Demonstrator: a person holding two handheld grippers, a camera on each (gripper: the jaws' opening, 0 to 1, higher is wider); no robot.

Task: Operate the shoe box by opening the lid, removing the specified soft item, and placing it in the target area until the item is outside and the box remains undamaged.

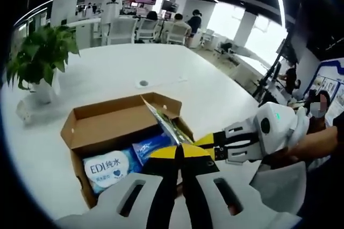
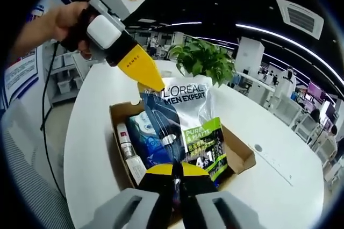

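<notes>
While both tongs [image 2: 173,171] [image 1: 180,151] pinch one pouch [image 2: 188,127] (two grips), one box [image 2: 239,151] open — three packs inside.

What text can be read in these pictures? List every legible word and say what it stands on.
"L'OREAL MEN EXPERT": top of the silver and blue soft pouch held above the open brown cardboard shoe box.
"PURE & MATTE": green panel on that pouch.
"4" and "1": lower part of the same green panel.
"EDI" plus Chinese characters: white and blue soft pack inside the box.
Small print on the pouch and the wall posters: too small or blurred to read.
</notes>
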